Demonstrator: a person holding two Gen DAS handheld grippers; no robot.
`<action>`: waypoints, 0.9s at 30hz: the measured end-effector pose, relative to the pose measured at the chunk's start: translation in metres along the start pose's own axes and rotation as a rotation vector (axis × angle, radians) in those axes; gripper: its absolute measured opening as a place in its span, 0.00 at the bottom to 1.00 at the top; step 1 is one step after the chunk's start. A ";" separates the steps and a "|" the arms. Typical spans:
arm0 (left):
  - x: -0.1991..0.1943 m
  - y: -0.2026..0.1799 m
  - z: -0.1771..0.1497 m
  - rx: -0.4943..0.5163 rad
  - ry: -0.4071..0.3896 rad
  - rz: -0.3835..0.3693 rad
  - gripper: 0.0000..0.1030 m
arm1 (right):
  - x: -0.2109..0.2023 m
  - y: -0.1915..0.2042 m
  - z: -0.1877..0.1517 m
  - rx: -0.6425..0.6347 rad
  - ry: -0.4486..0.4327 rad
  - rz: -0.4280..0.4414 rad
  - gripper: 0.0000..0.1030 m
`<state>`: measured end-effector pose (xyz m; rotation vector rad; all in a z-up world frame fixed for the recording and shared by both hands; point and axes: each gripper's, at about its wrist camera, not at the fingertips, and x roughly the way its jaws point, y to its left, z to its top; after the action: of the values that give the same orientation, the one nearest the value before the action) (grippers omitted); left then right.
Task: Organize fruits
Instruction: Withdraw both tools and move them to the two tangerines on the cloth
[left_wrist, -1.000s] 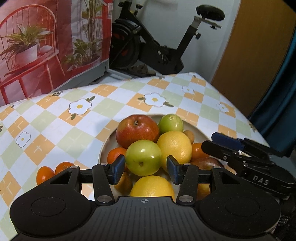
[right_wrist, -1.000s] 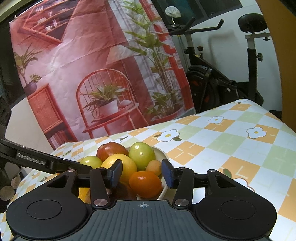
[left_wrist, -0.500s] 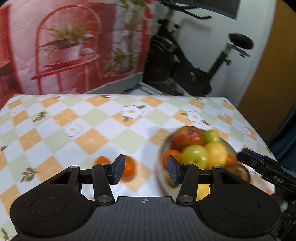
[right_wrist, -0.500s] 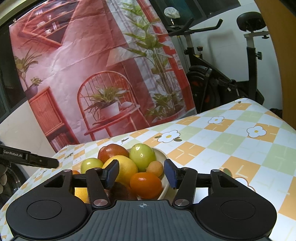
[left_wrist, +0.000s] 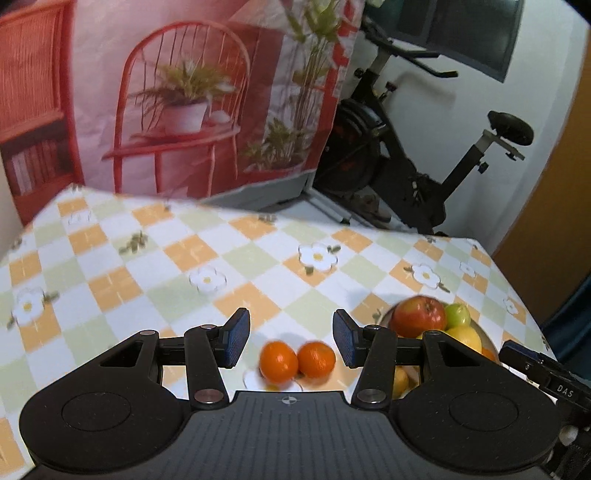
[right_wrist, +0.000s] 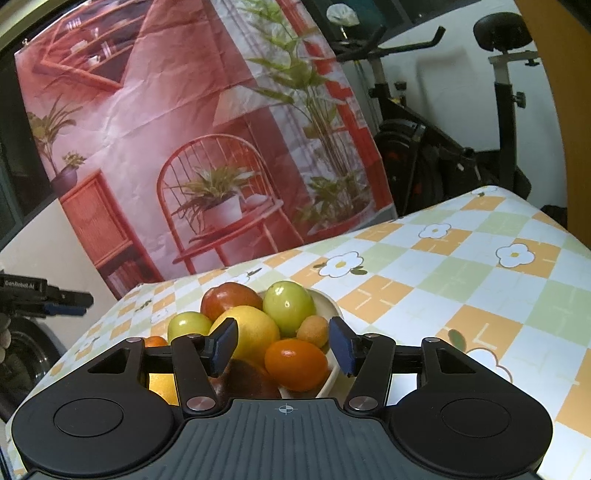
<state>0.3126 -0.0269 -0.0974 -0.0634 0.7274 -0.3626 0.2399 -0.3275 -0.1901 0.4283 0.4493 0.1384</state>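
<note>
The left hand-held gripper (left_wrist: 291, 339) was spread wide and held nothing. Between its two blue pads, a little lower in the view, two small oranges (left_wrist: 297, 361) lay on the table (left_wrist: 147, 280), touching each other side by side. The table was covered with a checked cloth of orange, green and white squares with white flowers. To the right of the oranges stood the bowl (left_wrist: 484, 341), mostly hidden behind the right finger of this gripper. In it a red apple (left_wrist: 419, 316), a green fruit (left_wrist: 458, 315) and a yellow fruit (left_wrist: 466, 338) could be seen.

The right hand-held gripper (right_wrist: 284, 345) was also spread, with nothing between its pads. It was near the bowl (right_wrist: 328, 299), which was piled with fruit: a red apple (right_wrist: 229, 300) at the back, a green fruit (right_wrist: 289, 306) beside it, another green fruit (right_wrist: 189, 325) on the left, a large yellow fruit (right_wrist: 255, 332) in the middle, a small pale orange fruit (right_wrist: 313, 331) and an orange (right_wrist: 297, 363) at the front. A dark brown fruit (right_wrist: 247, 380) lay low behind the gripper body. At the left edge of this view the tip of the left gripper appeared, well apart from the bowl.

Behind the table hung a printed backdrop (right_wrist: 207, 140) with a red chair and plants, and an exercise bike (left_wrist: 413, 177) stood beside it.
</note>
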 end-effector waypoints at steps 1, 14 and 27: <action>-0.002 0.001 0.004 0.012 -0.011 -0.004 0.51 | -0.001 -0.001 0.002 0.011 0.004 -0.003 0.50; -0.020 0.034 0.029 0.067 -0.094 0.003 0.51 | 0.015 0.050 0.055 -0.139 0.079 0.002 0.50; 0.000 0.070 0.010 0.048 -0.053 0.020 0.50 | 0.109 0.179 0.052 -0.473 0.353 0.115 0.49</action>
<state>0.3402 0.0375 -0.1025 -0.0207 0.6666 -0.3577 0.3544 -0.1605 -0.1137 -0.0400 0.7177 0.4262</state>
